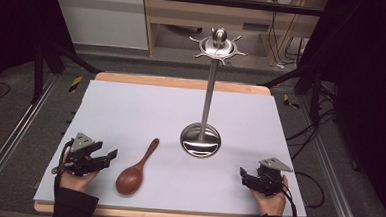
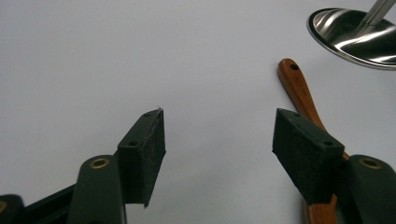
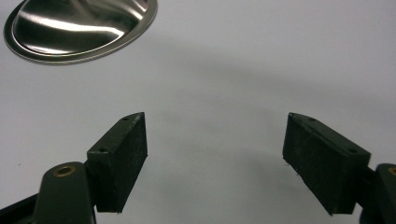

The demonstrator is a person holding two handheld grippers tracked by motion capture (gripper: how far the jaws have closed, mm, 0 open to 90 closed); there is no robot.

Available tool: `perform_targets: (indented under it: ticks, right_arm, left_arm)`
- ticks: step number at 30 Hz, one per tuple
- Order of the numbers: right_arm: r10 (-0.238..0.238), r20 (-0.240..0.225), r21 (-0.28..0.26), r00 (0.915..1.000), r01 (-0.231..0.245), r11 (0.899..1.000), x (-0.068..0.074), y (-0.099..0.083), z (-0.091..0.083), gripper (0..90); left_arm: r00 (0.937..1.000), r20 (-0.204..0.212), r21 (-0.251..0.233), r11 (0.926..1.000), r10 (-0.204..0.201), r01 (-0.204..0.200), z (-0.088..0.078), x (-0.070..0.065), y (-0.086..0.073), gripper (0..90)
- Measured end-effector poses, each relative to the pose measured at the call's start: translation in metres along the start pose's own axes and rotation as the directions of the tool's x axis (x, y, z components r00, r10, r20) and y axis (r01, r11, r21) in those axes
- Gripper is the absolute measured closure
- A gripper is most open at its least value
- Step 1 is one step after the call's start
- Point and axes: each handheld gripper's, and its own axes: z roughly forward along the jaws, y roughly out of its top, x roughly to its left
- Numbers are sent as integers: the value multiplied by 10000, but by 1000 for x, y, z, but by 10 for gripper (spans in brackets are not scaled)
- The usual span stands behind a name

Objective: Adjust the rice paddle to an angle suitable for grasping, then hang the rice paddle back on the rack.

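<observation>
The left gripper (image 1: 112, 155) rests low at the near left of the bench (image 1: 131, 105), held in a hand (image 1: 74, 178) that comes in from the bottom edge. Its jaws stand wide apart with nothing between them; in the left gripper view the two black pads (image 2: 149, 154) frame only bare white surface. Just beside it, at about 3 o'clock in the high view, lies the wooden spoon (image 1: 135, 170). The spoon's dark brown bowl is nearest the person, and its handle runs away toward 1 o'clock. In the left gripper view the handle (image 2: 299, 91), with a small hole near its tip, passes behind the right-hand pad, not touched by it.

The right gripper (image 1: 242, 175) sits at the near right of the bench in the other hand (image 1: 271, 200), its jaws likewise spread wide and empty, pointing toward 9 o'clock. The right gripper view shows its pads (image 3: 123, 158) over plain white surface.

Between the two grippers and farther out, near the middle of the bench, stands the steel utensil stand (image 1: 207, 97). It has a round polished base (image 1: 200, 140), an upright thin pole, and a hooked crown with a ball on top (image 1: 218, 44). The spoon's handle tip points toward the base but stays apart from it. From the right gripper the base lies at about 11 o'clock, and its rim shows at the upper left of the right gripper view (image 3: 79, 32).
</observation>
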Motion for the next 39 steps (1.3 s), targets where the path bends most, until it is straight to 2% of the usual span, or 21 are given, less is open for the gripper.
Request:
perform_targets:
  ticks: [12, 23, 29, 39]
  right_arm:
    - [67, -69, 82, 10000, -66, 9999, -1, 0, 0, 222]
    - [76, -123, 62, 9999, -75, 10000, -1, 0, 1, 222]
    - [95, -123, 55, 9999, -94, 9999, 0, -1, 0, 221]
    - [52, -104, 30, 9999, -51, 10000, -1, -2, -1, 232]
  left_arm:
    - [9991, 273, 245, 9992, 324, -331, 1, -15, 10, 321]
    - [9972, 472, 172, 9981, 579, -587, 0, -25, 18, 311]
    - [9945, 547, 237, 9956, 895, -909, 1, -33, 27, 312]
    - [9905, 784, 445, 9922, 1131, -1168, 8, -44, 36, 327]
